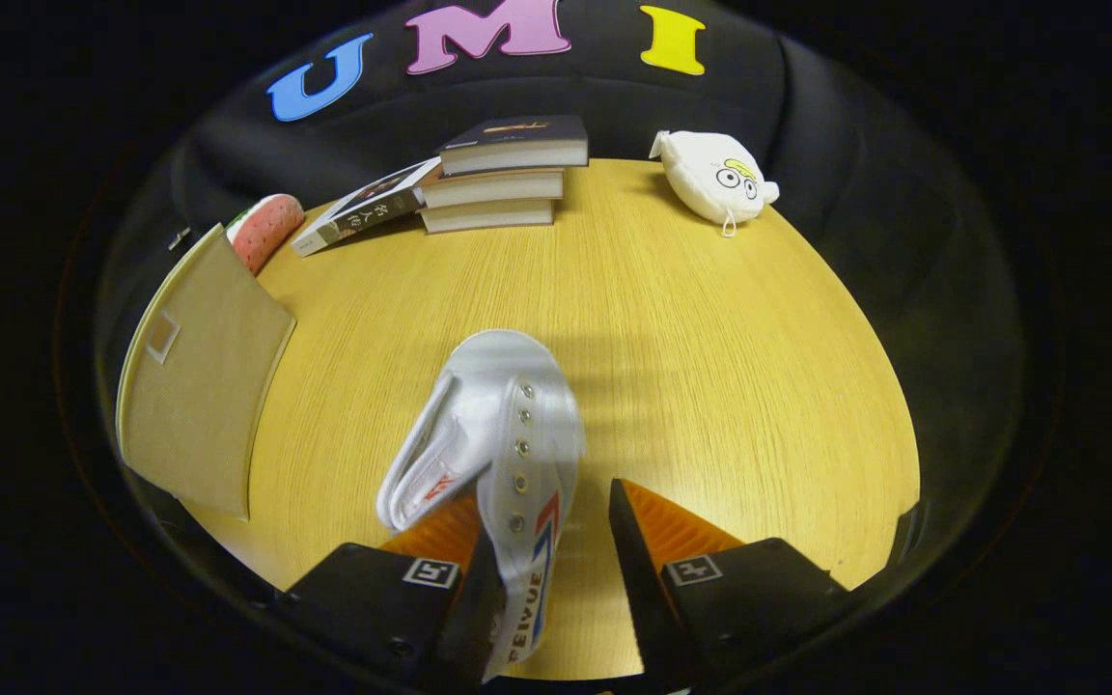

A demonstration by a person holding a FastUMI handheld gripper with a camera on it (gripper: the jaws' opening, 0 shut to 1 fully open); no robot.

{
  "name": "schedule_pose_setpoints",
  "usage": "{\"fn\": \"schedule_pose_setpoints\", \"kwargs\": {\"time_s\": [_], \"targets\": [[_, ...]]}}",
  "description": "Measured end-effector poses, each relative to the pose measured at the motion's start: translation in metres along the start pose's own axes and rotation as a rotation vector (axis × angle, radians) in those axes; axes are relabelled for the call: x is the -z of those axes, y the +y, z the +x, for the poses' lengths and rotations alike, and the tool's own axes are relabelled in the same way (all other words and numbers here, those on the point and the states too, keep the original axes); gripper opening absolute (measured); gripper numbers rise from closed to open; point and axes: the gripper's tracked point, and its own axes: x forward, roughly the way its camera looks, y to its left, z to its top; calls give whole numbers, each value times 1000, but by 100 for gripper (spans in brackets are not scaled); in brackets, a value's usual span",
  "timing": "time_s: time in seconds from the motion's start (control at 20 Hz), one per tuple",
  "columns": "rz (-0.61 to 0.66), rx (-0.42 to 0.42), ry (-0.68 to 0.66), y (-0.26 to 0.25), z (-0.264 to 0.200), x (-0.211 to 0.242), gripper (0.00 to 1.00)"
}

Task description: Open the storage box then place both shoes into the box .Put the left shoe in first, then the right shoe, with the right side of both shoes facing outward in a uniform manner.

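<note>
A white canvas shoe (498,386) with metal eyelets and a red-and-blue stripe lies on the wooden table (730,367), toe pointing away from me. My gripper (548,502) is open and straddles the shoe's eyelet side wall. One finger (440,536) sits in the shoe's opening, touching the wall. The other finger (662,526) stands outside it with a gap of bare table between. A beige storage box (199,376) stands at the table's left edge, to the left of the shoe; whether it is open I cannot tell.
A stack of books (508,174) sits at the far edge, with one more book (363,214) leaning against it. A strawberry plush (266,229) lies behind the box. A white plush toy (715,179) rests at the far right.
</note>
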Motion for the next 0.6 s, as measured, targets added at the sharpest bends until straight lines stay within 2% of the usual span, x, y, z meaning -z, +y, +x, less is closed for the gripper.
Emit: {"fn": "schedule_pose_setpoints", "kwargs": {"time_s": [0.05, 0.1, 0.15, 0.2, 0.3, 0.4, 0.6], "targets": [[13, -2, 20, 4, 0, 4, 54], [41, 7, 26, 3, 5, 2, 33], [58, 23, 43, -2, 3, 3, 32], [88, 11, 62, -4, 0, 3, 14], [179, -14, 113, -5, -3, 4, 7], [272, -36, 114, -2, -14, -4, 6], [346, -79, 105, 20, -51, -31, 5]]}}
